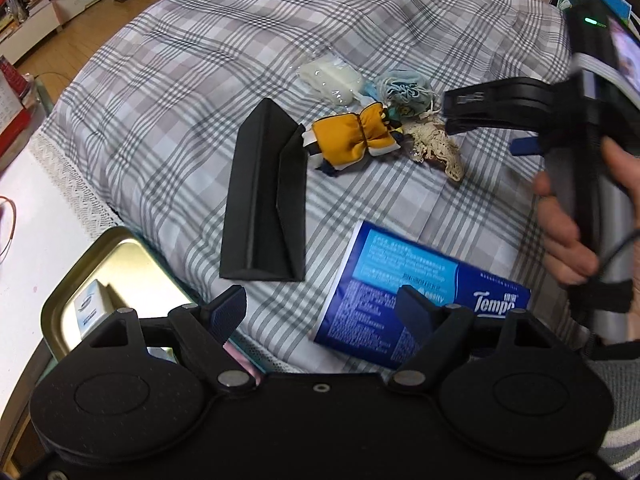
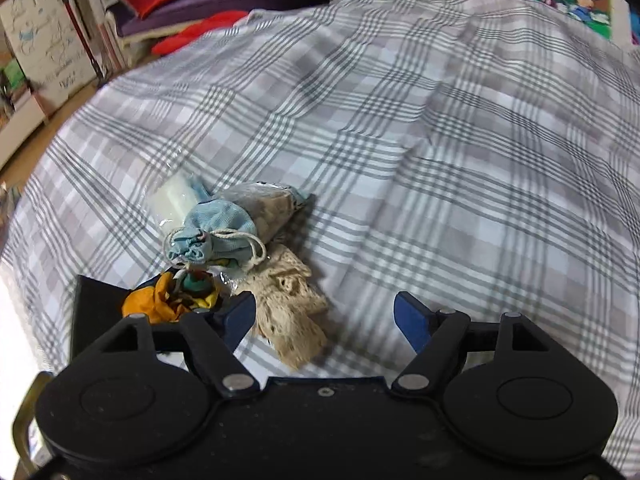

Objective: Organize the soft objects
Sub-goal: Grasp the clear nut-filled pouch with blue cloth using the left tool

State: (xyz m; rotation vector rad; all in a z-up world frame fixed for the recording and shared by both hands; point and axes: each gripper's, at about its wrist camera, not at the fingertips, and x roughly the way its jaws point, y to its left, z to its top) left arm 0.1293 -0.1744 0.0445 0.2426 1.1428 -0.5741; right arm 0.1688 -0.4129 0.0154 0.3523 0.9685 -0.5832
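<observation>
The lace doily [image 2: 292, 312] looks light and floppy, so it's best pinched mid-bunch. The right gripper [image 2: 324, 322] is empty with jaws opening; the left gripper [image 1: 320, 312] is open and empty.

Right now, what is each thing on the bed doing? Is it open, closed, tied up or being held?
Left tool: open, empty.
Right tool: opening, nothing between its pads.
Black folded triangular case: closed, lying flat.
Light blue drawstring cloth pouch: cinched shut.
Yellow fabric bow: tied at its middle.
Blue tissue pack: lying flat.
Gold metal tin: open.
</observation>
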